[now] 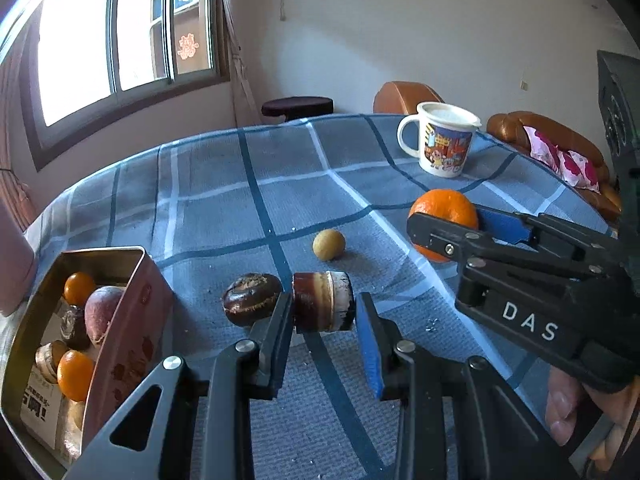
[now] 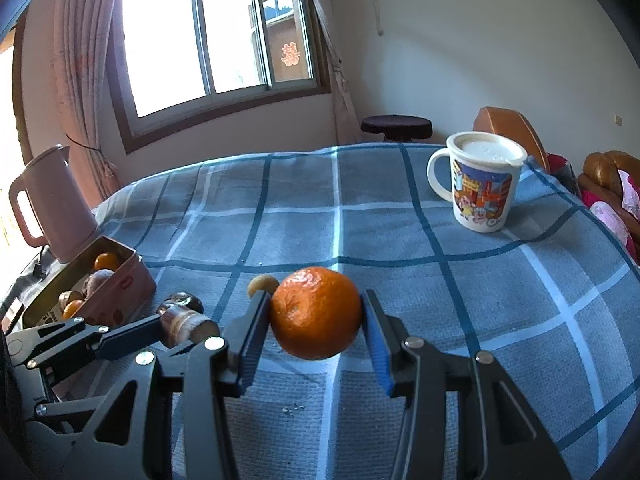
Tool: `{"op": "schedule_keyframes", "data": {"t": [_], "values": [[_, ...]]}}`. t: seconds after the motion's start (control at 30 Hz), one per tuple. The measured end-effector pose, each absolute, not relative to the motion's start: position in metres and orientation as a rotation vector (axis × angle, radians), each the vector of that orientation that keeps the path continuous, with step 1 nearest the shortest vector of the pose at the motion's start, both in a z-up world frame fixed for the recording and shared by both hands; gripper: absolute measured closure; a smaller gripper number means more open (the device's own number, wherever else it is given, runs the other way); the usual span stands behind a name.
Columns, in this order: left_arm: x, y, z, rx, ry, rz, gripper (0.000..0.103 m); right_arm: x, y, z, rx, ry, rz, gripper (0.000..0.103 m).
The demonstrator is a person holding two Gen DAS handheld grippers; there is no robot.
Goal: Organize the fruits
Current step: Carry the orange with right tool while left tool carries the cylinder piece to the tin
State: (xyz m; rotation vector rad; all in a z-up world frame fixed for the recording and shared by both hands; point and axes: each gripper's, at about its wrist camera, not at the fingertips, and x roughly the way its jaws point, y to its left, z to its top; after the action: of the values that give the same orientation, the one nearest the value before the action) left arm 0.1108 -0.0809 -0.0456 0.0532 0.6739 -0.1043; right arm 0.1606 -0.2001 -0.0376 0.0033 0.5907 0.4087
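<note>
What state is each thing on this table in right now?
Left gripper: jaws shut on the brown banded fruit.
Right gripper: jaws shut on the orange.
Tin box: open, holding fruit.
Mug: upright, lid on.
Small yellow fruit: loose on the tablecloth.

A blue-grey tablecloth (image 2: 400, 240) carries a plaid of dark blue and white lines. At two o'clock on it stands a white mug (image 2: 480, 192) with a cartoon print (blue, red, orange); the mandarin (image 2: 316, 312) is orange, the tin (image 1: 128, 320) pink.
</note>
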Motion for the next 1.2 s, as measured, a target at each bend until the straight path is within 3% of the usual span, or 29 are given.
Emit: {"op": "schedule_keyframes", "data": {"t": [1.2], "values": [[0.077,-0.074,-0.024,0.036,0.464,-0.040,0.070,0.131,-0.198,-0.024,-0.034,0.420,0.466,0.054]]}}
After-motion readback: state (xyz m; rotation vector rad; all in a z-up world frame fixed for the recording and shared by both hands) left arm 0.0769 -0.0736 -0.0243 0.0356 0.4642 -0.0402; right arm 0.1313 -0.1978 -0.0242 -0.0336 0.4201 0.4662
